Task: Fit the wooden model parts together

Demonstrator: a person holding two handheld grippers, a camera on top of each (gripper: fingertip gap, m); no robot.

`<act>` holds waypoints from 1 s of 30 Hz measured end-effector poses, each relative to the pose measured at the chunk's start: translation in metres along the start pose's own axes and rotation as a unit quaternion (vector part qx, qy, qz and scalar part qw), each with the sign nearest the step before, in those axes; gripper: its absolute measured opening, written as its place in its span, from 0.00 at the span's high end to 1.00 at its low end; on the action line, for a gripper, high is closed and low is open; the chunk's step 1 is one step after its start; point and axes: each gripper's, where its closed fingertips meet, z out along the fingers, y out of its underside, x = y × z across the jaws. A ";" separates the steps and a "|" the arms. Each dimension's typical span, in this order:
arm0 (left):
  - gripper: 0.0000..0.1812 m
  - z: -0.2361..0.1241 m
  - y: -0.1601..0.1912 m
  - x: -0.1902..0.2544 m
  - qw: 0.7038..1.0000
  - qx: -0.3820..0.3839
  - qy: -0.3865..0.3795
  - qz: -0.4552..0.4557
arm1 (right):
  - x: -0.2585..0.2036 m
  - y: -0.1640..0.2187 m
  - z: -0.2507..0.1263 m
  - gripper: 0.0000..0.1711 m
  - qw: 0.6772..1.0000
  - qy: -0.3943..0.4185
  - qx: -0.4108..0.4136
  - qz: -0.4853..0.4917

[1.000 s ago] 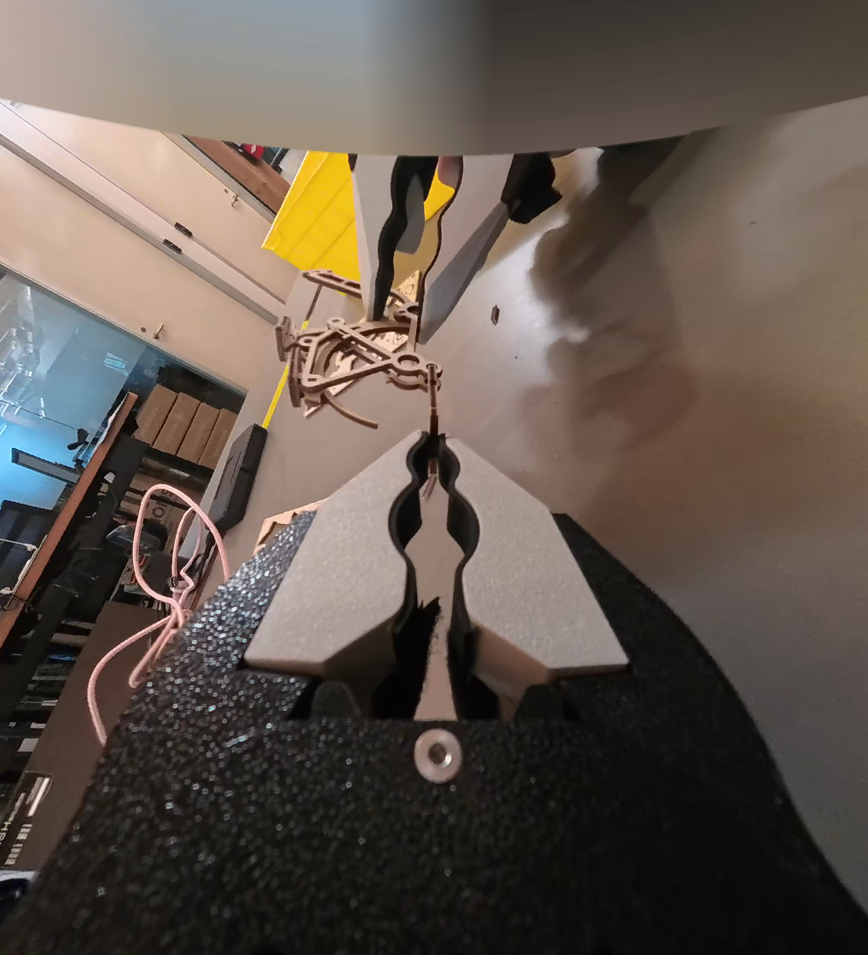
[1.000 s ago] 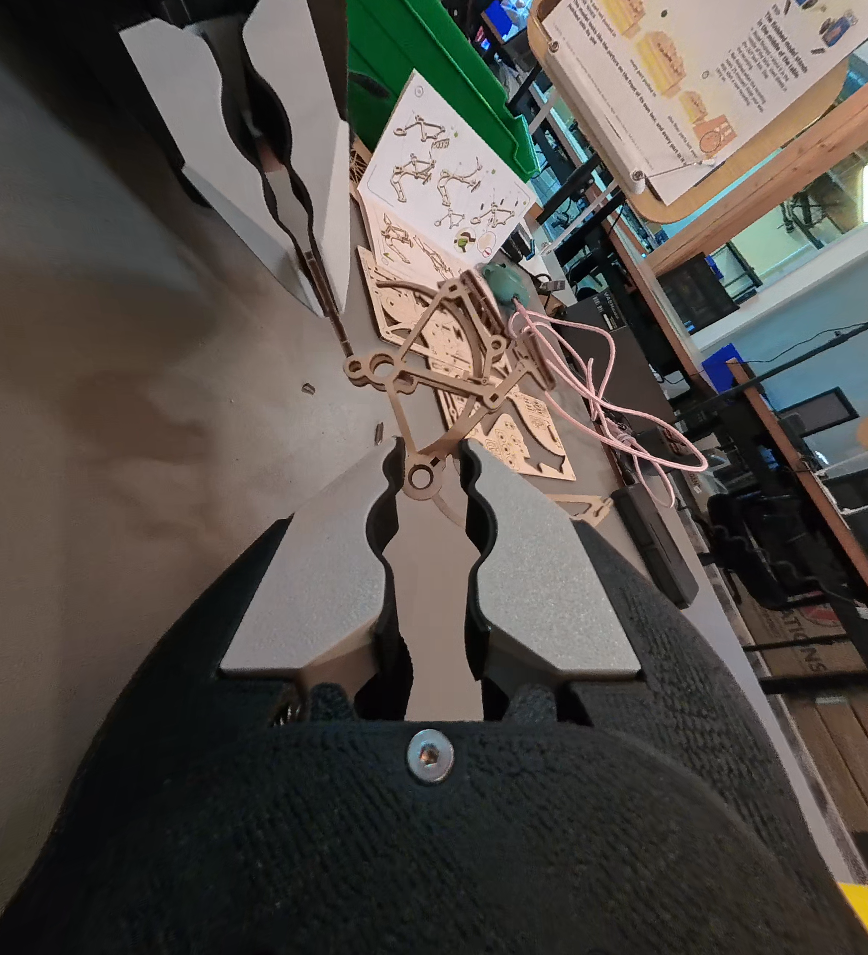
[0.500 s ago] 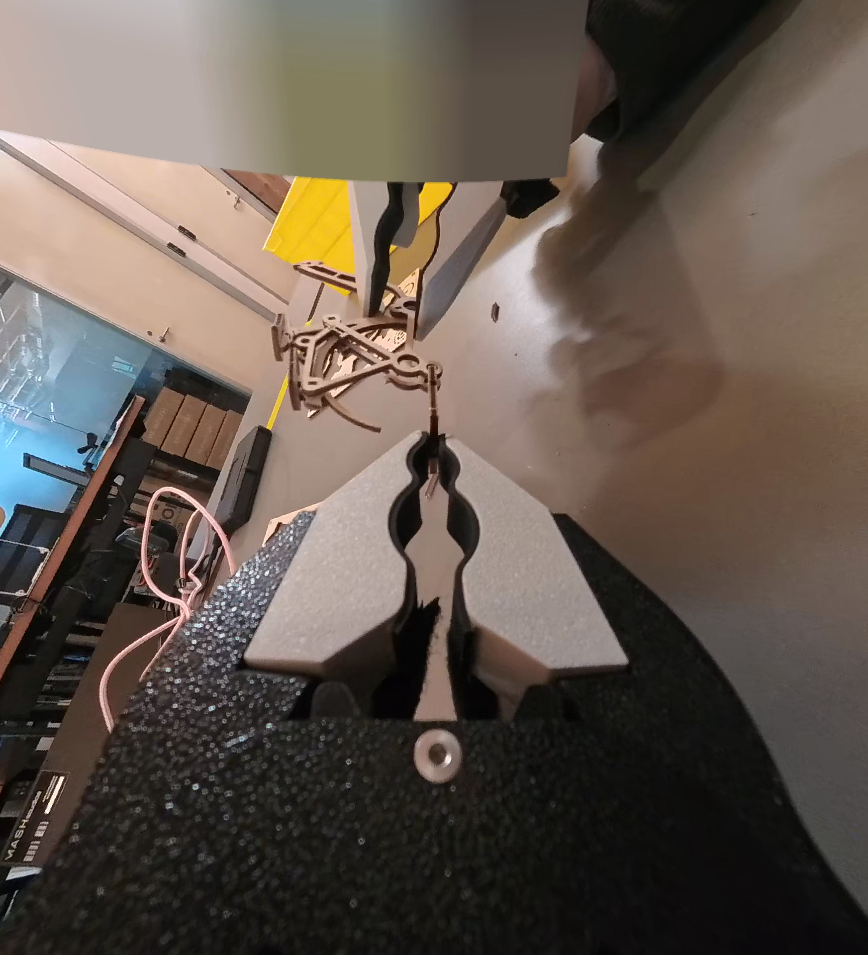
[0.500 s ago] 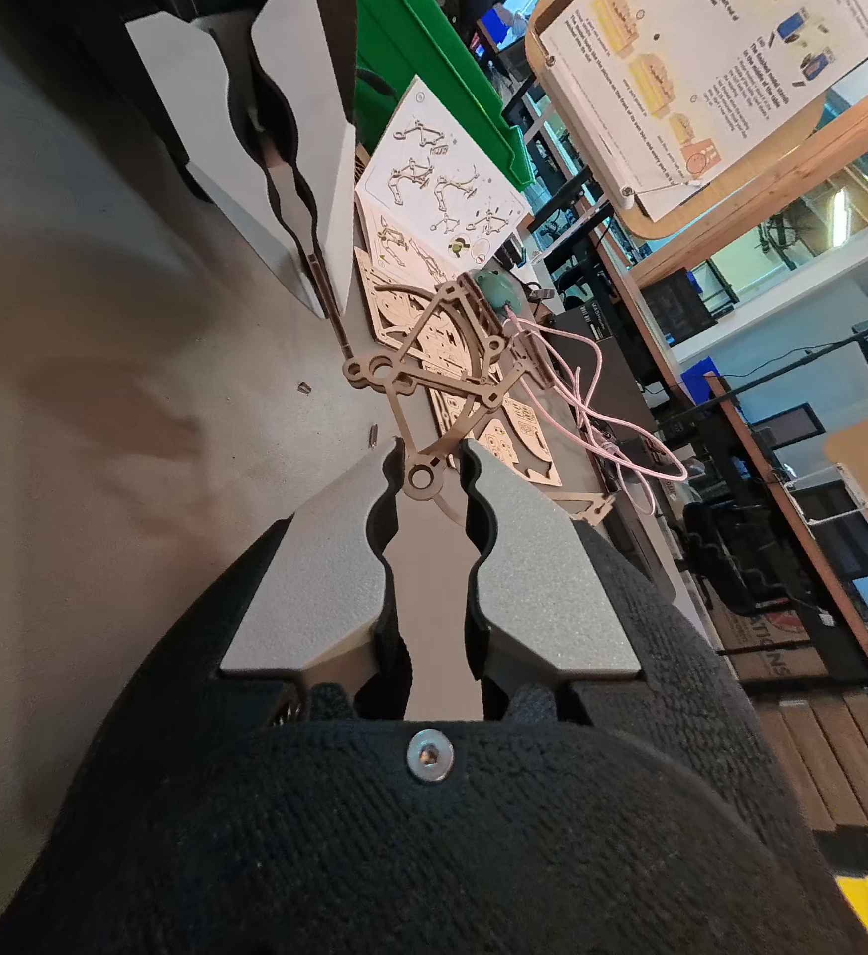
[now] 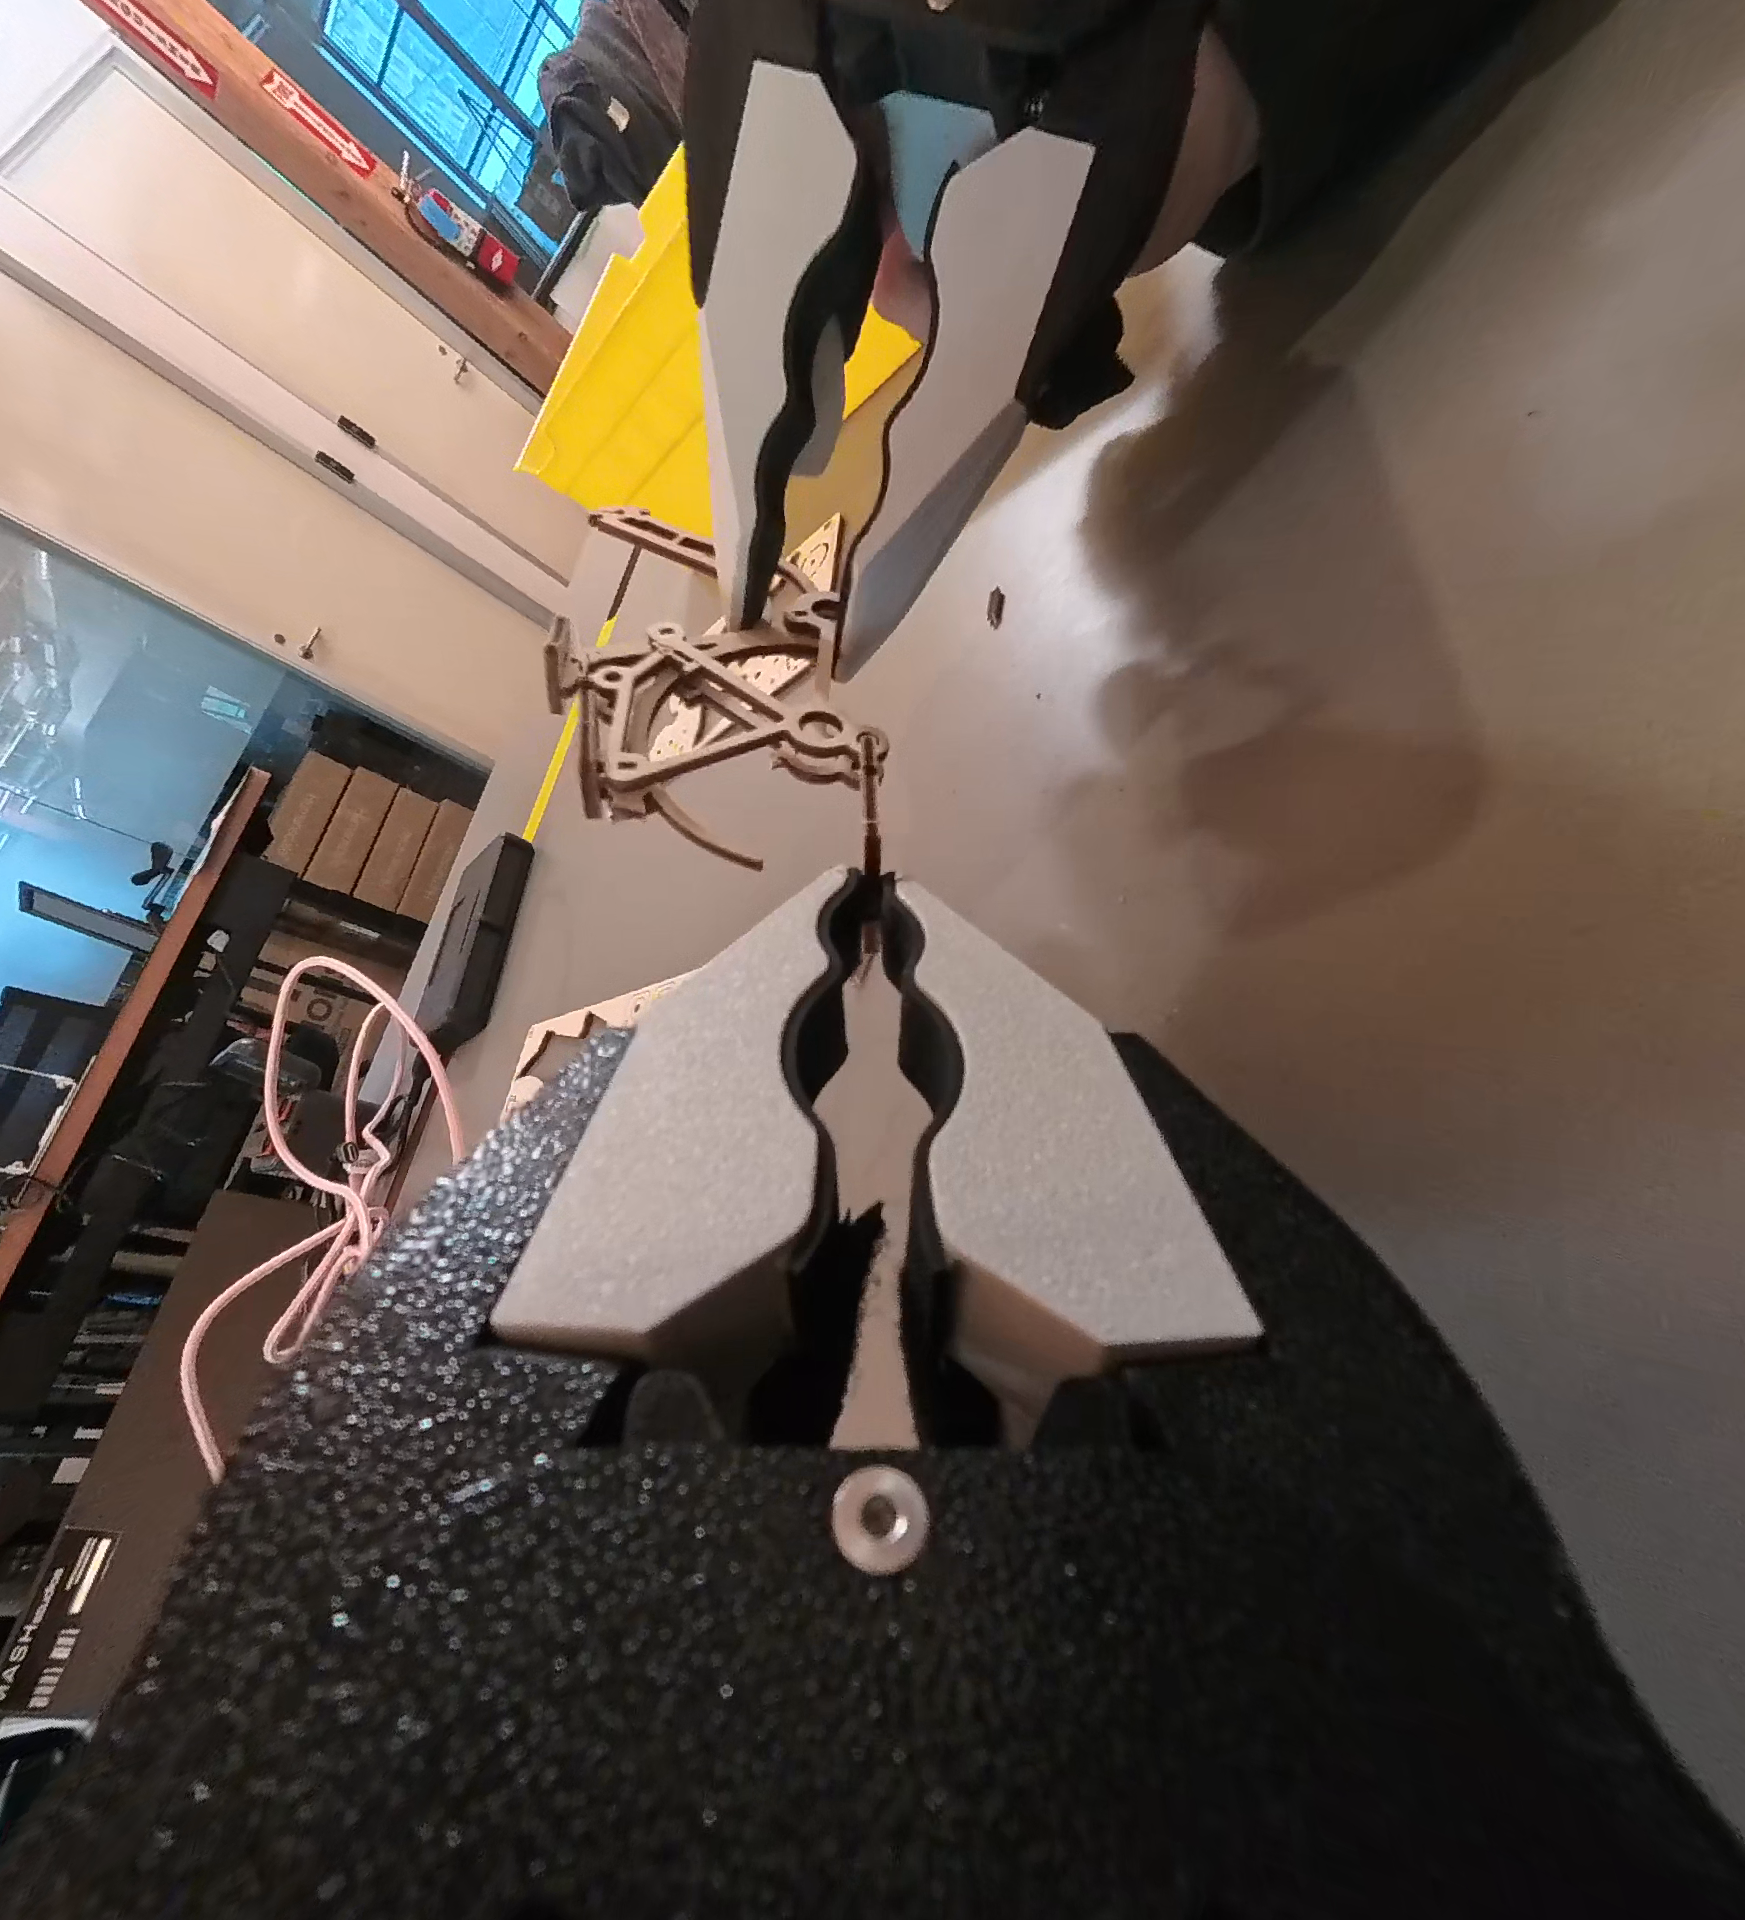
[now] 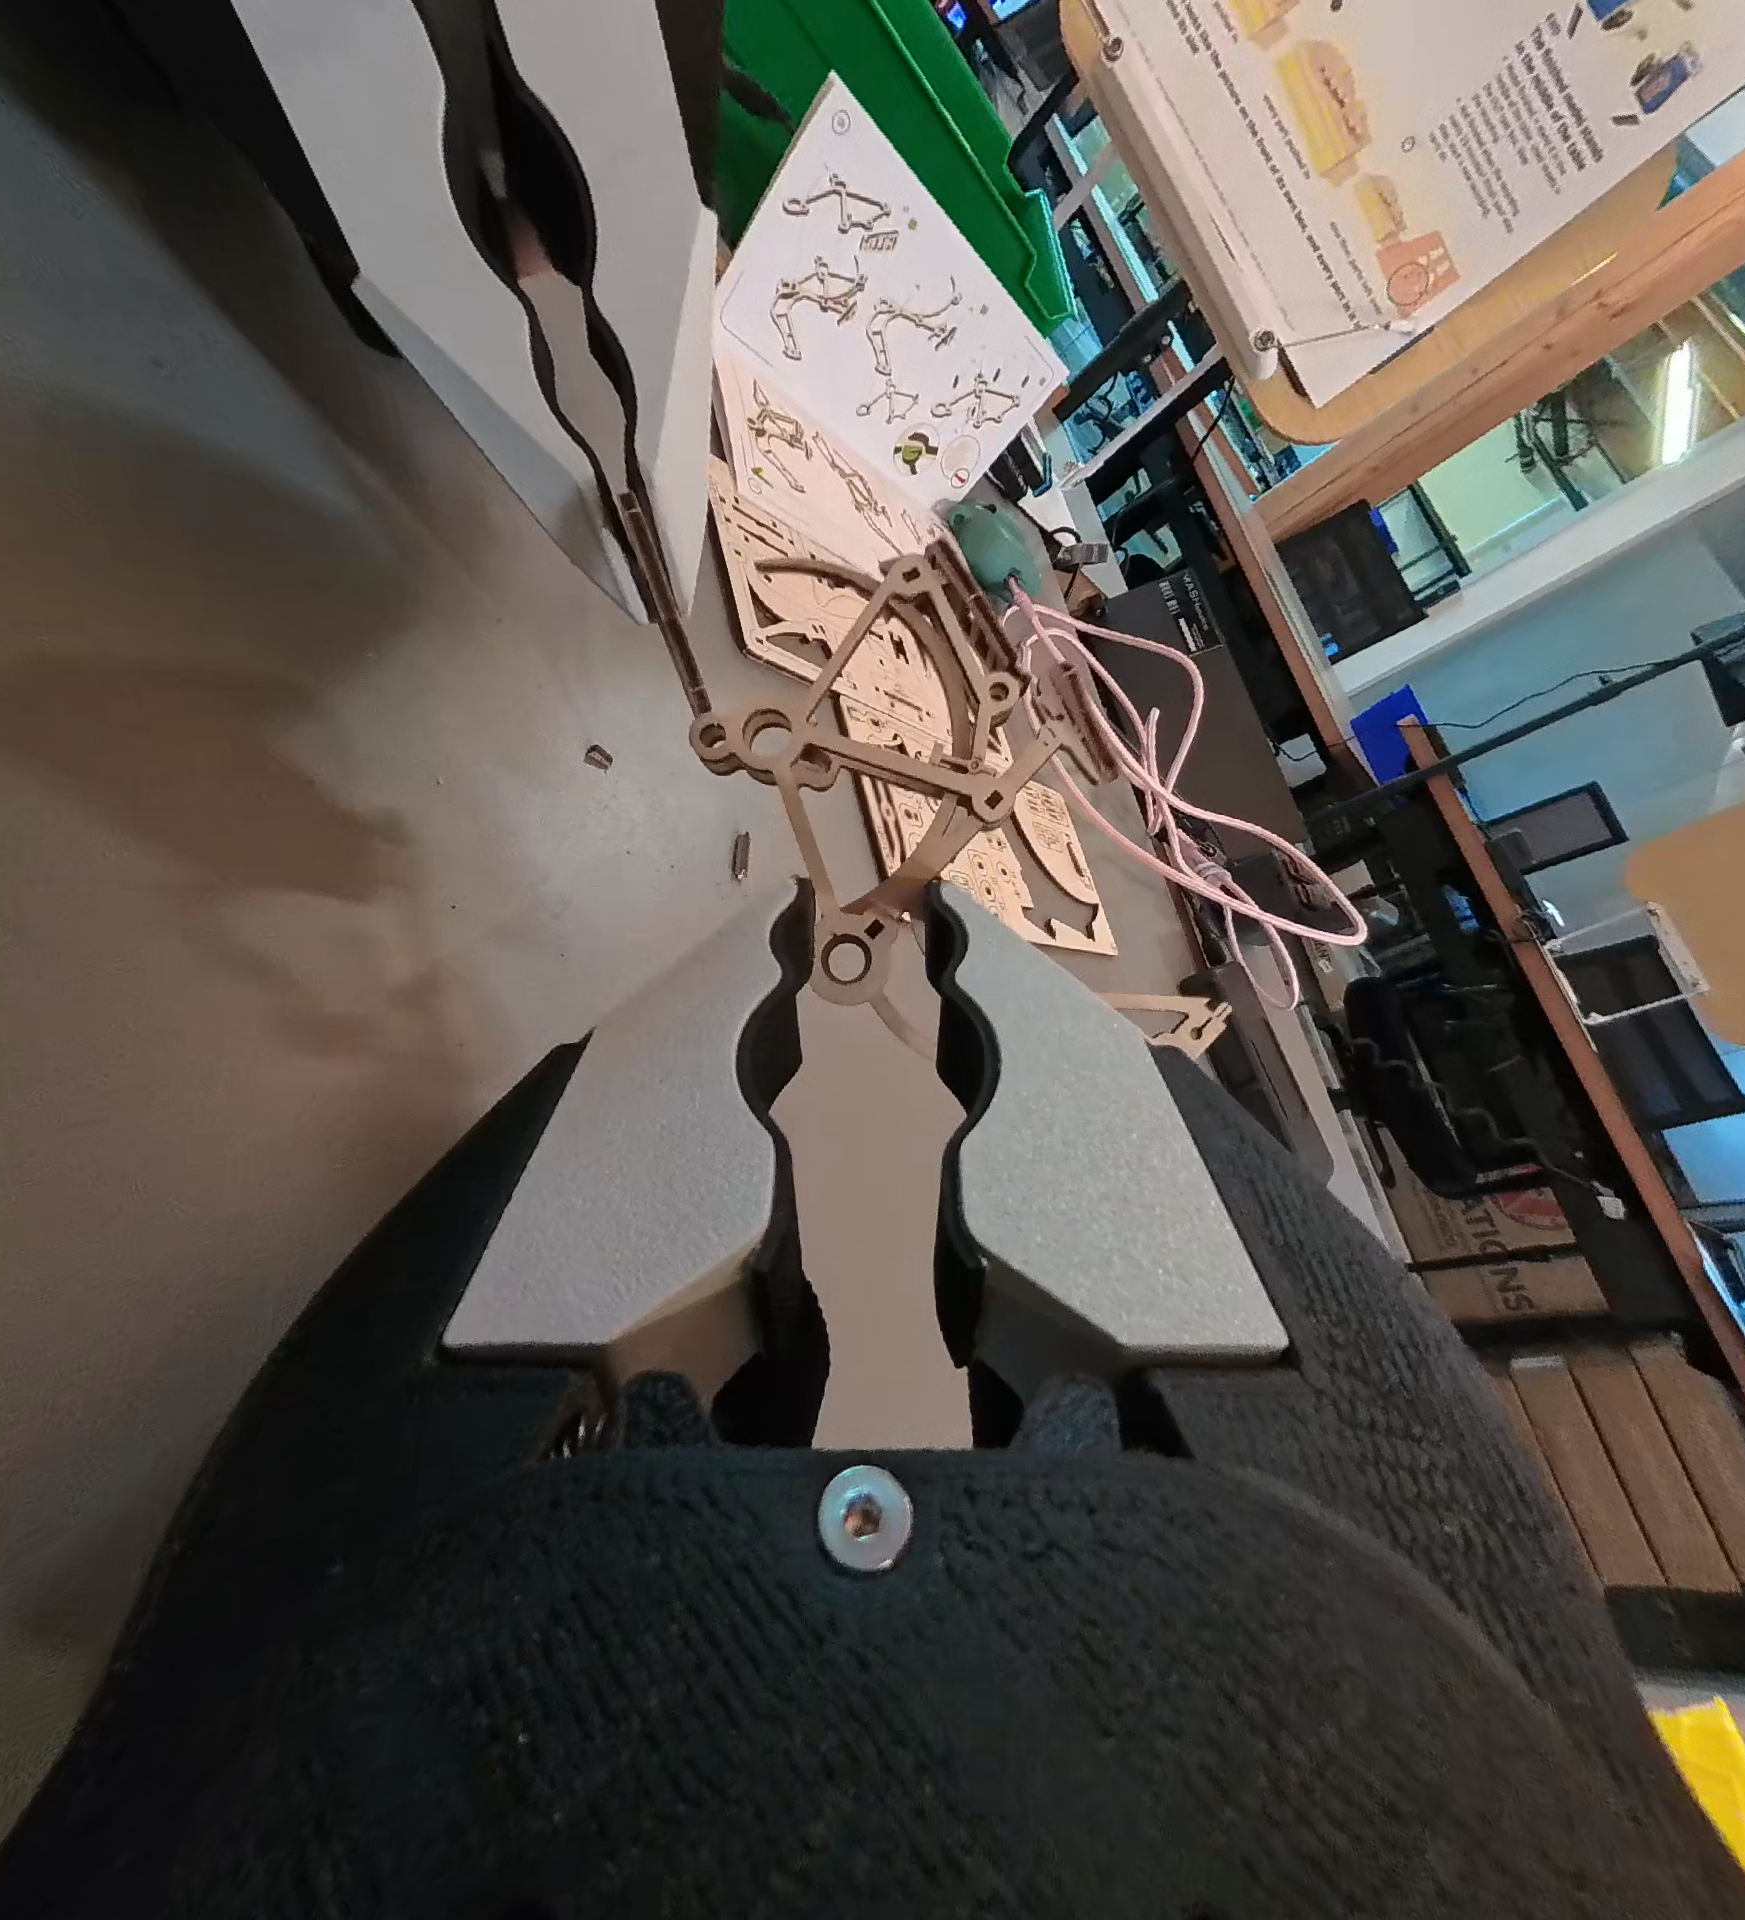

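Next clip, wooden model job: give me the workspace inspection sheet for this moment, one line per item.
Surface: grey table, with shadows and two tiny loose bits near the model.
Job's things: openwork wooden frame; thin wooden strip with its tip at the frame's end hole.
Clutter: instruction sheet, laser-cut part sheets, green bin, yellow bin.
Grippers: left hand-held gripper shut on the strip; right hand-held gripper grips the frame's ringed lower corner.
Cables: pink cord looped beside the part sheets, off the table edge.
Surroundings: shelving, cardboard boxes, glass partition, wall poster.
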 end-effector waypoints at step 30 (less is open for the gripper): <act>1.00 0.004 0.010 -0.006 0.994 0.028 0.026 -0.100 | 0.002 0.011 0.015 0.89 0.996 -0.013 0.014 0.086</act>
